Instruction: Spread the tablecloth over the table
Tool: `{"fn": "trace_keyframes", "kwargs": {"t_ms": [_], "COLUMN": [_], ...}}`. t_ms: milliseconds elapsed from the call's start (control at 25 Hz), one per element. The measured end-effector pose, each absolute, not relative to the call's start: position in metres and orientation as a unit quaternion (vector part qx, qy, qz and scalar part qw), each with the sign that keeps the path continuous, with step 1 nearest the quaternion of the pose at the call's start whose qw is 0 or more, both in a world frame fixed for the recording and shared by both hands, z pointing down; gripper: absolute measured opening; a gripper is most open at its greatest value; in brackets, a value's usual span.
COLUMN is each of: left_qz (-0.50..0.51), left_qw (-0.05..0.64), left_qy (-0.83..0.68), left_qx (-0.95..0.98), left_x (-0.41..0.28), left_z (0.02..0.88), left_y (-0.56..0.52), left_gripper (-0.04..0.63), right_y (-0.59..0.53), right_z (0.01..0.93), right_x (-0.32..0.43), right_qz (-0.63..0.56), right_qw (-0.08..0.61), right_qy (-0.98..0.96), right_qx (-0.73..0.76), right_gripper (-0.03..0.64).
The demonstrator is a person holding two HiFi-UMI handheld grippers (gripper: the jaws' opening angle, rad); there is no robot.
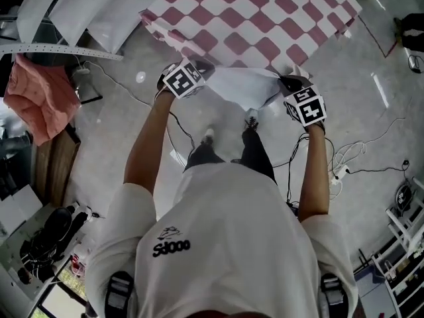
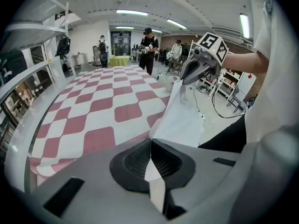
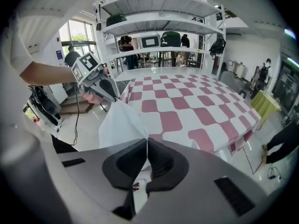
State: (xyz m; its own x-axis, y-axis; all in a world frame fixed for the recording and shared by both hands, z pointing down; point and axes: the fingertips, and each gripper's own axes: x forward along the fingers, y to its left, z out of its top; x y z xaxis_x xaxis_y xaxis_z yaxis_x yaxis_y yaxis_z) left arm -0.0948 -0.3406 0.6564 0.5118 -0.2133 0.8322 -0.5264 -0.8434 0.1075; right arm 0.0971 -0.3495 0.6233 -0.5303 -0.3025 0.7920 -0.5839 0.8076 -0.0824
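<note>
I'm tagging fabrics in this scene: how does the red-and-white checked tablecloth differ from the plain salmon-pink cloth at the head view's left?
The red-and-white checked tablecloth is patterned; the salmon-pink cloth is one plain colour. The tablecloth lies spread flat with its near edge lifted; the pink cloth hangs bunched. The left gripper and right gripper are shut on the tablecloth's edge; no gripper touches the pink cloth. Both are soft fabric.

Cables [image 1: 344,152] and a power strip [image 1: 339,173] lie on the floor at the right. A pink cloth [image 1: 40,98] hangs at the left, with dark shoes [image 1: 50,234] below it. A white shelf rack [image 3: 159,13] stands in the background, and people [image 2: 148,50] stand under ceiling lights [image 2: 135,13].
</note>
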Motion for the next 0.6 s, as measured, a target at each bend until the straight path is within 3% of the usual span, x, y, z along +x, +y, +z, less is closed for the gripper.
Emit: {"fn": "trace_keyframes", "kwargs": {"t_ms": [600], "left_qz": [0.407], "left_qw": [0.104], "left_qy": [-0.12], "left_qx": [0.9], "left_x": [-0.103], "left_z": [0.612], "left_y": [-0.26], "left_gripper": [0.032], "right_y": [-0.2], "right_z": [0.574], "right_x": [0.079], "right_qz": [0.156], "right_qw": [0.401], "right_qy": [-0.793], "right_qx": [0.431], "right_gripper": [0.026]}}
